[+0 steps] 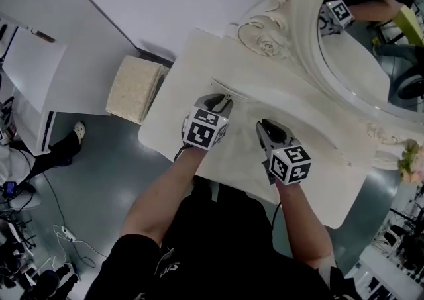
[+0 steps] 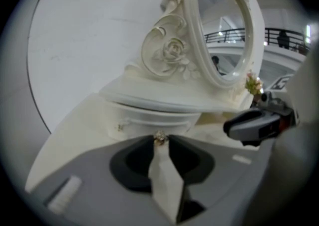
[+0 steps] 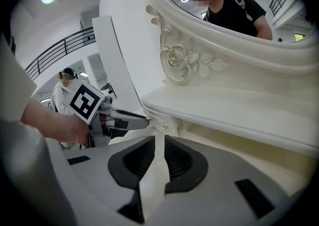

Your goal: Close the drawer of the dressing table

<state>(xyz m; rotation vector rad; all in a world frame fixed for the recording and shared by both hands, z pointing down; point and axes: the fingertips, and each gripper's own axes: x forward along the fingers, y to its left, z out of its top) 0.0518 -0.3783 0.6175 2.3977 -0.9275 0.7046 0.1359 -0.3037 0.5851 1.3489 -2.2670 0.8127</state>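
The left gripper (image 2: 160, 146) has its jaws closed on the small gold knob (image 2: 159, 137) of the drawer (image 2: 149, 118), which sits under the shelf (image 3: 224, 105) below the mirror (image 1: 361, 47), at the counter's (image 1: 199, 67) far side. The right gripper (image 3: 158, 142) is just beside it, its jaws slightly apart and empty.

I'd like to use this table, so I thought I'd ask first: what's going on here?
A person is working at the white dressing table with a claw in each hand. The left claw is closed on the small gold knob of the drawer below the mirror, apparently to push it shut; how far out it stands is unclear. The right claw hovers beside it, jaws slightly apart, holding nothing.
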